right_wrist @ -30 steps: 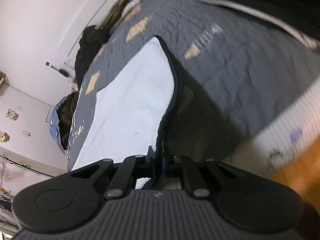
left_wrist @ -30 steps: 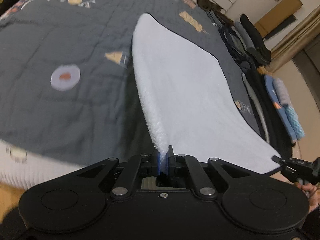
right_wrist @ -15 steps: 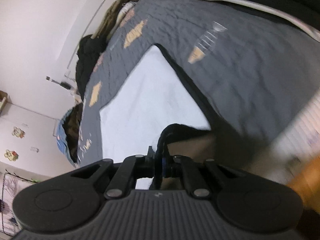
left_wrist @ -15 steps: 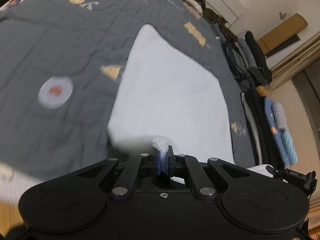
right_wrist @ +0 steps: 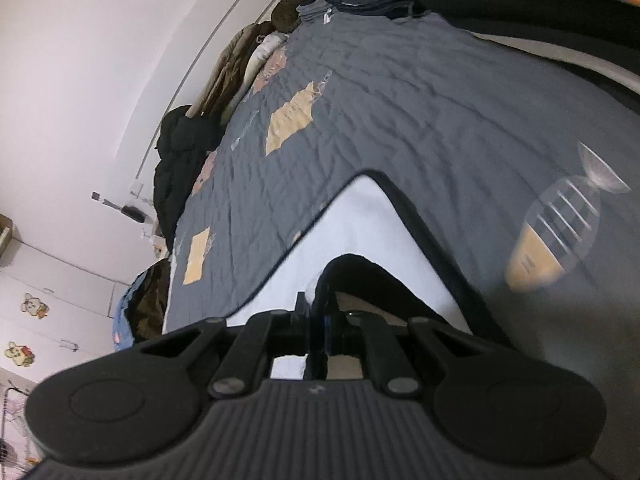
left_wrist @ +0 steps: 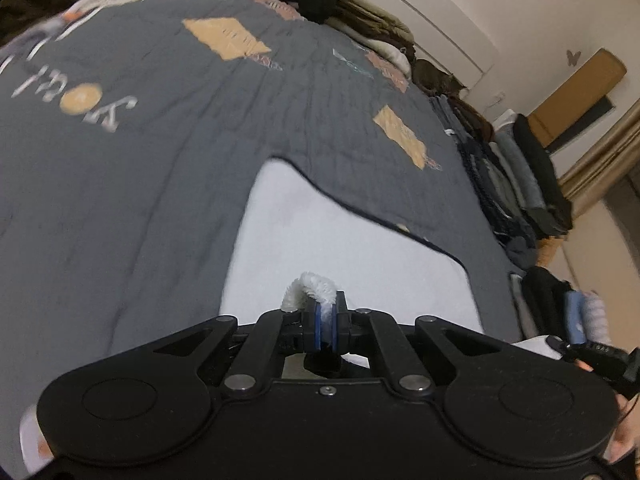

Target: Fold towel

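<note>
1. Left wrist view: left gripper (left_wrist: 326, 317) has its jaws pinched on a fluffy white corner of the towel (left_wrist: 352, 264). Rest of towel lies flat on the grey quilt (left_wrist: 140, 184), just ahead of gripper. Clothes pile (left_wrist: 516, 184) along quilt's right edge.
2. Right wrist view: right gripper (right_wrist: 318, 320) has its jaws clamped on towel's (right_wrist: 360, 224) dark-trimmed edge, which loops up over the flat part. Towel on quilt (right_wrist: 420, 100), near its front edge.

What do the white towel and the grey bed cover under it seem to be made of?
The towel looks like soft fleece or terry: the tuft pinched in the left gripper is fluffy, with loose white fibres, and a dark sewn border runs along its edge. The bed cover appears to be quilted cotton or similar, matte grey, with stitched rows and puckered wrinkles, plus printed tan patches. Exact fibres cannot be told.
</note>
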### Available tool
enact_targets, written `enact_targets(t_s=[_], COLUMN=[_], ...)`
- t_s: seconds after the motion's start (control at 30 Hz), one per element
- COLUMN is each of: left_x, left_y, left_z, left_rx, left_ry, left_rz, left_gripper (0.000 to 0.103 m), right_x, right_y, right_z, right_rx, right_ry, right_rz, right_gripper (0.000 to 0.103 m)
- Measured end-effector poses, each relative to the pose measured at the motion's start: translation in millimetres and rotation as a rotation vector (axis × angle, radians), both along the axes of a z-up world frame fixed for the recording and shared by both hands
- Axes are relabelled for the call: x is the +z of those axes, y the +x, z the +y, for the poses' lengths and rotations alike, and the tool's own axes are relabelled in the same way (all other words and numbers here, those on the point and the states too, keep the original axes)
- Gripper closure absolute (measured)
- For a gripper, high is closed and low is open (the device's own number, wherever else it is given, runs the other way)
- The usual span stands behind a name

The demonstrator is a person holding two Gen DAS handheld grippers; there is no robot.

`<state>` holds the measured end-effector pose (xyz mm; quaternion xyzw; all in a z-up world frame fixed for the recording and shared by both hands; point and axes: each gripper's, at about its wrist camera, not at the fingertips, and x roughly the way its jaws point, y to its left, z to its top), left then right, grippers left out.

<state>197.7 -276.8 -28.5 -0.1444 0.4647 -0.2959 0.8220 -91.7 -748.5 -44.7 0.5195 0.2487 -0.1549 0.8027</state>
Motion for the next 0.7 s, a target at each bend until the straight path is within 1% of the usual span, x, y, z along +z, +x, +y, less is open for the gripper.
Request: enact_targets(t_s=[0.13, 0.2, 0.27, 0.43, 0.53, 0.6, 0.63, 0.7], left_x=[-9.8, -14.0, -19.2, -33.4, -42.9, -49.3, -52.4, -57.3], left_y=[38.6, 55.7, 70.9, 103.5, 119.4, 130.0, 135.3, 140.3], left_z=[-28.1, -38.2, -45.6, -62.3, -72.6, -79.5, -83.0, -84.1], left_rx=[-0.012, -0.020, -0.022, -0.014, -0.017, -0.018, -0.019, 0.001], left_ry=[0.040, 0.045, 0.044, 0.053, 0.064, 0.072, 0.076, 0.081], left_rz=[-0.027, -0.045, -0.059, -0.071, -0.074, -0.075, -0.076, -0.072], left_gripper=[0.098, 0.098, 0.098, 0.098, 0.098, 0.098, 0.095, 0.093], right_x=[-16.1, -24.4, -30.5, -35.3, -38.5, -43.9, -49.7, -61.4], right_y=[50.8, 70.4, 85.5, 112.2, 133.4, 146.9, 152.0, 162.1], right_z=[-20.6, -29.3, -38.4, -60.0, -67.5, -67.1, -66.2, -64.7], right_rx=[-0.005, -0.005, -0.012, -0.040, -0.030, -0.011, -0.023, -0.046], right_ry=[-0.020, -0.030, -0.033, -0.057, -0.087, -0.141, -0.179, -0.250], right_rz=[0.031, 0.039, 0.044, 0.020, 0.018, 0.017, 0.038, 0.079], right_gripper=[0.097, 0.097, 0.097, 0.097, 0.097, 0.097, 0.096, 0.094])
